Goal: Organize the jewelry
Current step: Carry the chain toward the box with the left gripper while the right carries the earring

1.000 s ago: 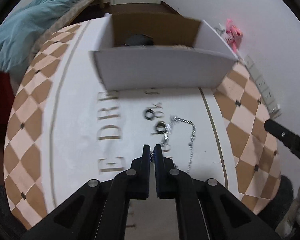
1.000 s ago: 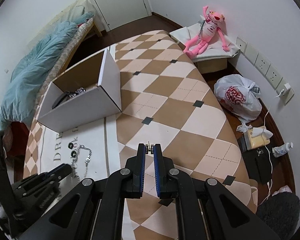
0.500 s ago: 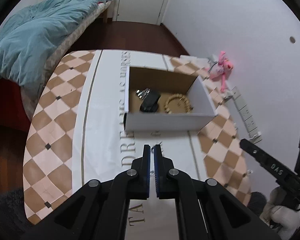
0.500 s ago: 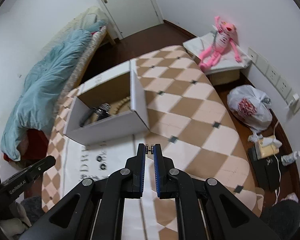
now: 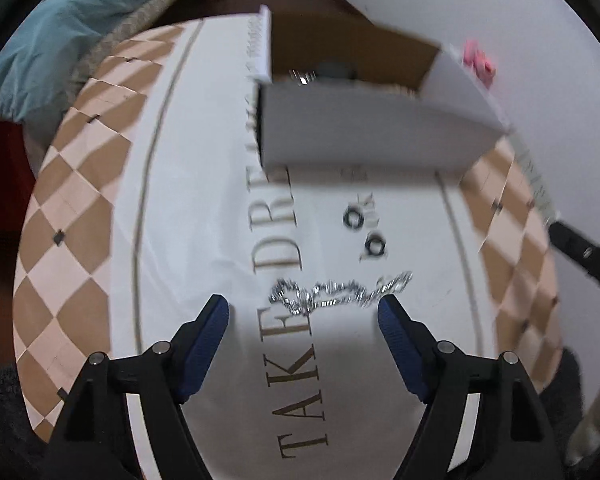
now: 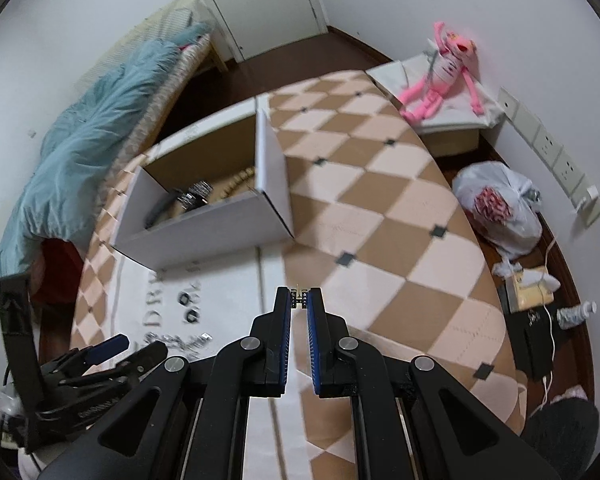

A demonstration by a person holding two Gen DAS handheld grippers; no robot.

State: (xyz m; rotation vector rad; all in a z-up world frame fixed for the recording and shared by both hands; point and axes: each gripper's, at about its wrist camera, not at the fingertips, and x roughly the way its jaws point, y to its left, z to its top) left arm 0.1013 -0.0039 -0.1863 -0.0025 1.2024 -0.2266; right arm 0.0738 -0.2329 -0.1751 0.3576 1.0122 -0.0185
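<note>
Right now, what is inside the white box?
In the white box: a beaded bracelet, a dark strap-like item and a shiny metal piece. The near wall covers the rest.

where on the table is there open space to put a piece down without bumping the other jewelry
The checkered cloth right of the white box lies bare. The white banner left of the "TAKE" lettering is bare too. It is crowded between the box and the open left claw: the silver chain and two dark rings. The right claw is pinching a small stud.
</note>
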